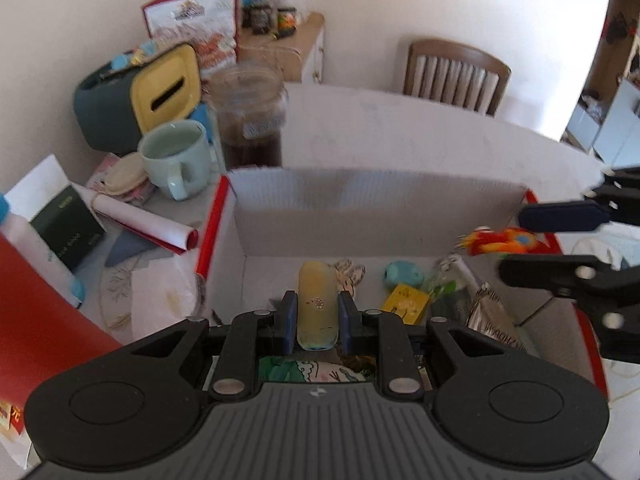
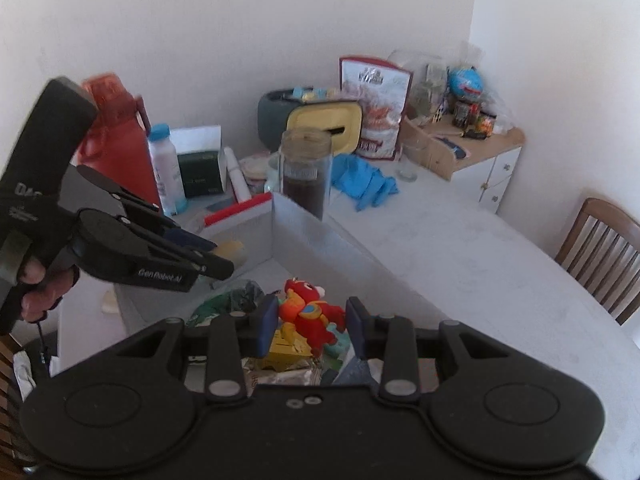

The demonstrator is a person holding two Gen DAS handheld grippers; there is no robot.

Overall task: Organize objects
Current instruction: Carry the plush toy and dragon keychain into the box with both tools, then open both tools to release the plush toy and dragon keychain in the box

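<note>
My left gripper (image 1: 317, 312) is shut on a pale yellow tube-shaped object (image 1: 316, 304) and holds it over the open cardboard box (image 1: 360, 208). It also shows in the right wrist view (image 2: 218, 258), with the yellow object (image 2: 234, 250) at its tips. My right gripper (image 2: 312, 322) is open, its blue pads on either side of a red and orange toy figure (image 2: 310, 314) without touching it. In the left wrist view the right gripper (image 1: 536, 240) sits at the right with the toy (image 1: 500, 242) between its fingers. The box also holds a yellow packet (image 1: 404, 302), a teal item (image 1: 404, 274) and foil wrappers (image 1: 492, 316).
A dark glass jar (image 1: 252, 120) stands behind the box. A pale green mug (image 1: 176, 160), a tissue box with yellow lid (image 1: 132, 100), a rolled paper (image 1: 144, 220) and a dark green box (image 1: 68, 224) lie to the left. Blue gloves (image 2: 366, 180), a red jug (image 2: 116, 140) and a wooden chair (image 1: 452, 72) are around.
</note>
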